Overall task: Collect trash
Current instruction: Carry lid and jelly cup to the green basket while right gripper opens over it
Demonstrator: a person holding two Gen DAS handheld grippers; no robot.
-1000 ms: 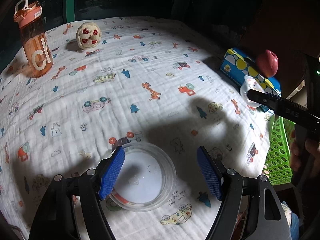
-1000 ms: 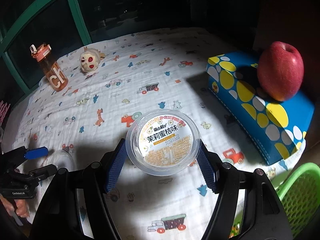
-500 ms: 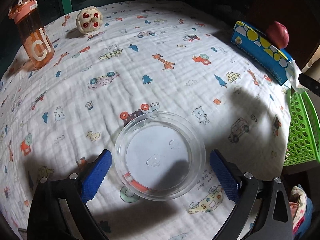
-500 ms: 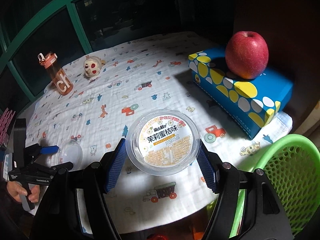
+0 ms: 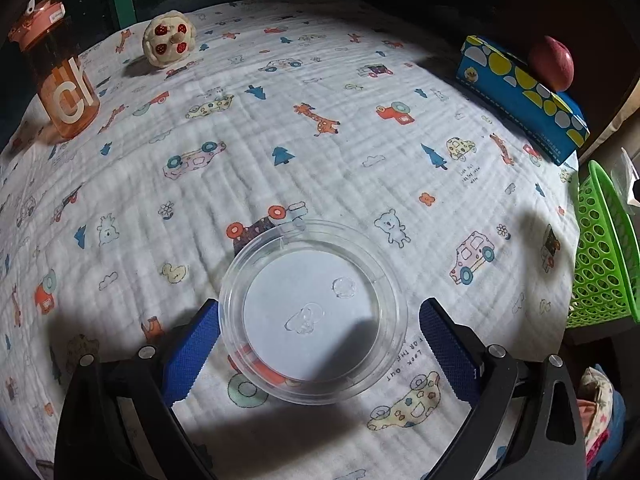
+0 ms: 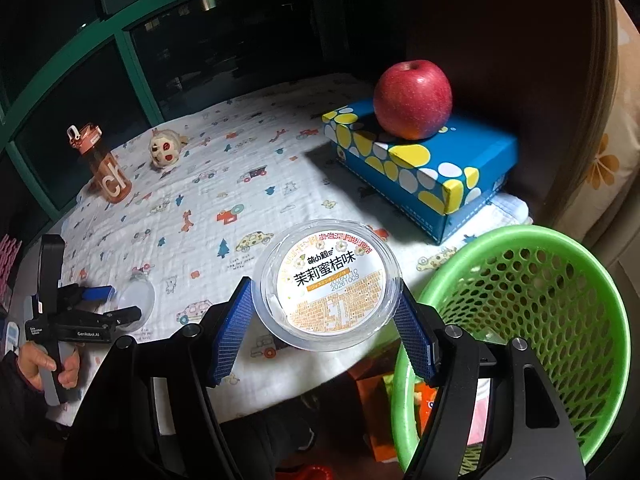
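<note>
The right gripper [image 6: 326,322] is clamping a labelled cup [image 6: 331,283] just beside the green basket [image 6: 520,248], off the table's edge. The left gripper [image 5: 320,344] is standing spread around the clear lid [image 5: 313,311] lying near the table's [image 5: 320,128] front edge.

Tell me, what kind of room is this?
Probably a room in a home, at night. A table wears a kids' cartoon cloth, with a drink bottle, a small toy and an apple on it.
</note>
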